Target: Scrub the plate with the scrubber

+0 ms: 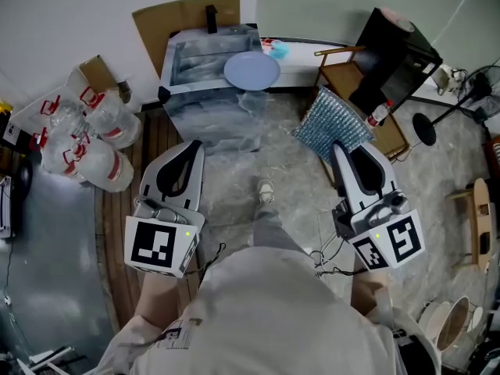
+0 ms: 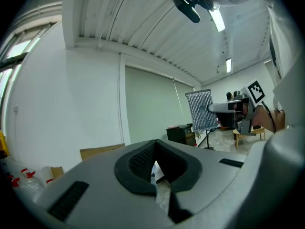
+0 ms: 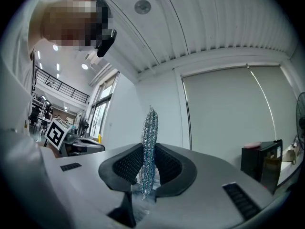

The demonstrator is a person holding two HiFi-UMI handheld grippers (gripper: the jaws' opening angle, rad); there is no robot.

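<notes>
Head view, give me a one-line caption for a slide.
The scrubber sits clamped in the right gripper, the left gripper is shut and empty, both short of the plate on the basin.

Clear water bottles (image 1: 105,162), seemingly, lie near a cardboard sheet (image 1: 180,16).

Plate (image 1: 251,70) atop sink (image 1: 205,114); bottles (image 1: 87,135) on flr (image 1: 291,187).
</notes>
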